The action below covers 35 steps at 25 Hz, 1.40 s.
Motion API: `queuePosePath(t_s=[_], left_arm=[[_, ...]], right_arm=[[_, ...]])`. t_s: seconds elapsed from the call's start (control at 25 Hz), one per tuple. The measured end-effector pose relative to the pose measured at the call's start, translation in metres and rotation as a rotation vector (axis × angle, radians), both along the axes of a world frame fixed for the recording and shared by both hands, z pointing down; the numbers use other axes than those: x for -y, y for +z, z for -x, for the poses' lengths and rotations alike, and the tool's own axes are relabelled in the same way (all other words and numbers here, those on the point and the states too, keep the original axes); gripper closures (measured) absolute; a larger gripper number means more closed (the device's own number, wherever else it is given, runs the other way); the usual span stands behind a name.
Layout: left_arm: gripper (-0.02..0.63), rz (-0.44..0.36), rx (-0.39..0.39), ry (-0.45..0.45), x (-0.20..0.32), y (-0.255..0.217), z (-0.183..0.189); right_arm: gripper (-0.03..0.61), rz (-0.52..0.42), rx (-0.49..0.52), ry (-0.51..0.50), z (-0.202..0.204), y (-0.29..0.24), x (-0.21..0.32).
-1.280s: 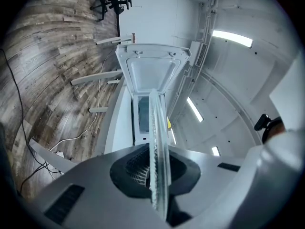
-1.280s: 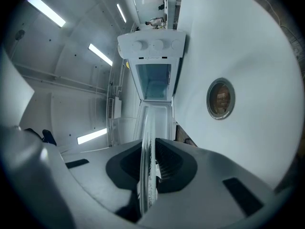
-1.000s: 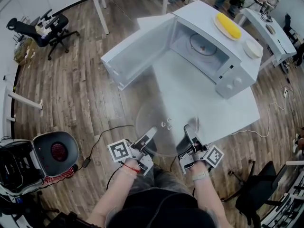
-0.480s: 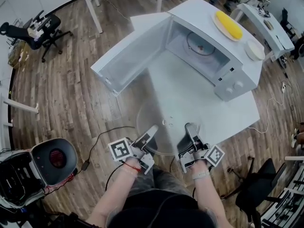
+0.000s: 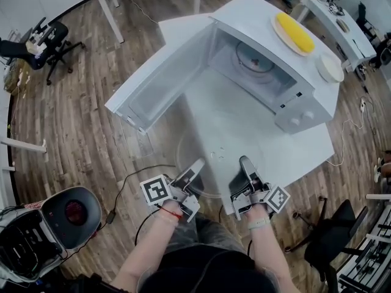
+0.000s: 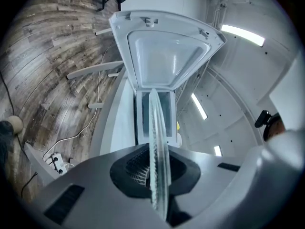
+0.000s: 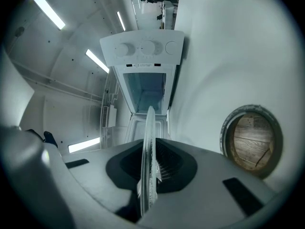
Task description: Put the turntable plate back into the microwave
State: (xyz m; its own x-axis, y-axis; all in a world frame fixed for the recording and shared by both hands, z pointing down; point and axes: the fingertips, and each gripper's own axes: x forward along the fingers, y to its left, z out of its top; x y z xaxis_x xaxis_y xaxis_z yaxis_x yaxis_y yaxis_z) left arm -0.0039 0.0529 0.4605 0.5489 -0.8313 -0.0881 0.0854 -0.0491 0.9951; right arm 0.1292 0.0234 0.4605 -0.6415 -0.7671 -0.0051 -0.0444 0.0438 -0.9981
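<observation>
A clear glass turntable plate [image 5: 208,157] hangs level over the near edge of the white table [image 5: 275,145]. My left gripper [image 5: 195,168] is shut on its near left rim and my right gripper [image 5: 245,165] on its near right rim. In the left gripper view the plate [image 6: 156,142] runs edge-on between the jaws of the left gripper [image 6: 156,178]; the right gripper view shows the plate [image 7: 147,151] the same way in the right gripper [image 7: 147,178]. Beyond stands the white microwave [image 5: 287,84], its door [image 5: 160,84] swung wide to the left. A roller ring [image 5: 253,57] lies on the cavity floor.
A yellow plate [image 5: 293,32] and a white dish [image 5: 330,68] sit on top of the microwave. The table has a round cable hole [image 7: 251,140]. On the wooden floor are a round black-and-grey appliance [image 5: 73,209] at lower left, a cable [image 5: 137,173] and an office chair [image 5: 40,38].
Both grippers stay shut on the plate. The plate and the view have edged toward the microwave, which now appears slightly nearer and more to the left.
</observation>
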Motion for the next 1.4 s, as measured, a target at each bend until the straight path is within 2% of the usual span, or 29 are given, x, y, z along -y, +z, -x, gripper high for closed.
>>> queuePosePath(t_s=[1.4], left_arm=[[0.583,0.010,-0.014,0.093,0.099,0.015,-0.011]], right_arm=[[0.538,-0.009,0.008,0.138,-0.015,0.013,0.085]])
